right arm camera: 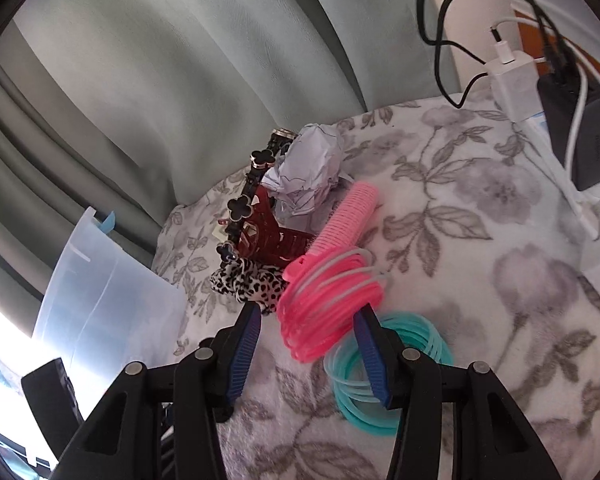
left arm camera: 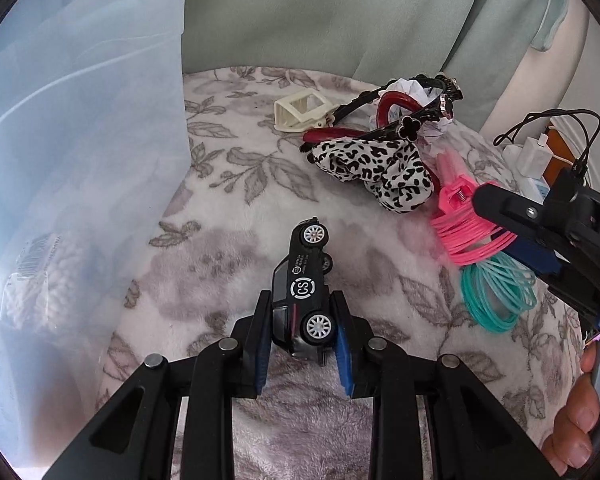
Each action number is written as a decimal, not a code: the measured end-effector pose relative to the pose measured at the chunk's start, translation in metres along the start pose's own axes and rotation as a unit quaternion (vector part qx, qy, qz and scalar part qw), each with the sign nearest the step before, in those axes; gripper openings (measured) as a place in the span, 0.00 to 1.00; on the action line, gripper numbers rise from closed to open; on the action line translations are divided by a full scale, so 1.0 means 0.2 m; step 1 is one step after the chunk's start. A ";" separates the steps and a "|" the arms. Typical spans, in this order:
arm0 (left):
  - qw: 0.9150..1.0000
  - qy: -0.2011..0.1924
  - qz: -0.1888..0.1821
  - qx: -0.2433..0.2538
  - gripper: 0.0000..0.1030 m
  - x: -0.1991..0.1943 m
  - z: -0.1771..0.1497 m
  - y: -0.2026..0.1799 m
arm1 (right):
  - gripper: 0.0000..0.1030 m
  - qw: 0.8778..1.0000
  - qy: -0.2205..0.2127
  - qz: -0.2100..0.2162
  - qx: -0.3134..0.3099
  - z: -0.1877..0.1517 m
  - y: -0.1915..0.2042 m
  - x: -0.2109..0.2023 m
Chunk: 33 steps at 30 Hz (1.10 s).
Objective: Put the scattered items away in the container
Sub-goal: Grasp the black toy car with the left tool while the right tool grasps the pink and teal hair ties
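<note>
- Right now your left gripper [left arm camera: 302, 330] is clamped on the black toy car [left arm camera: 303, 288], blue pads pressed on its rear end, one per side; the car lies tipped on its side with its nose pointing away over the floral blanket [left arm camera: 228, 248].
- Clear plastic container [left arm camera: 80, 160] stands just left of the car, wall close beside it (some blurred stuff inside, can't tell what).
- Your right gripper [right arm camera: 306, 322] has its jaws spread apart, straddling the pink coil [right arm camera: 328, 308]; the coil sits between the pads, and I can't tell if either pad touches it.
- Teal coil [right arm camera: 380, 376] lies just beside the pink one, partly under the right-hand finger.
- Pink hair roller [right arm camera: 348, 216] lies behind the pink coil, touching it.
- Leopard scrunchie [right arm camera: 246, 284], dark red claw clip [right arm camera: 272, 240], black clover headband [right arm camera: 244, 204] and a crumpled paper ball [right arm camera: 308, 168] are heaped together behind that.
- Cream claw clip [left arm camera: 300, 110] sits at the far side of the heap, near the headband.
- Chargers and cables [right arm camera: 540, 92] at the blanket's far right edge.
</note>
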<state>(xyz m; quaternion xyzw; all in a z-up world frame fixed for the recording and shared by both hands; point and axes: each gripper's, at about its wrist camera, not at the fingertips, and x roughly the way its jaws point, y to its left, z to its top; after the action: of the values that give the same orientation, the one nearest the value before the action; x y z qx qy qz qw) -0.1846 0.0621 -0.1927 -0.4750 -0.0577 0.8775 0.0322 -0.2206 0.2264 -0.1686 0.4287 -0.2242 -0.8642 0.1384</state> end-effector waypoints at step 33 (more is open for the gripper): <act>0.996 -0.065 -0.031 0.045 0.27 -0.46 0.03 -0.16 | 0.10 0.989 -0.129 0.064 0.033 -0.04 0.03 -0.73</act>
<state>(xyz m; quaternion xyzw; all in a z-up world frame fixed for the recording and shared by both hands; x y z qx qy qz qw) -0.1399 0.0830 -0.1083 -0.4132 -0.0349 0.9068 0.0764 -0.1277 0.2811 -0.0705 0.3028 -0.2956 -0.8936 0.1494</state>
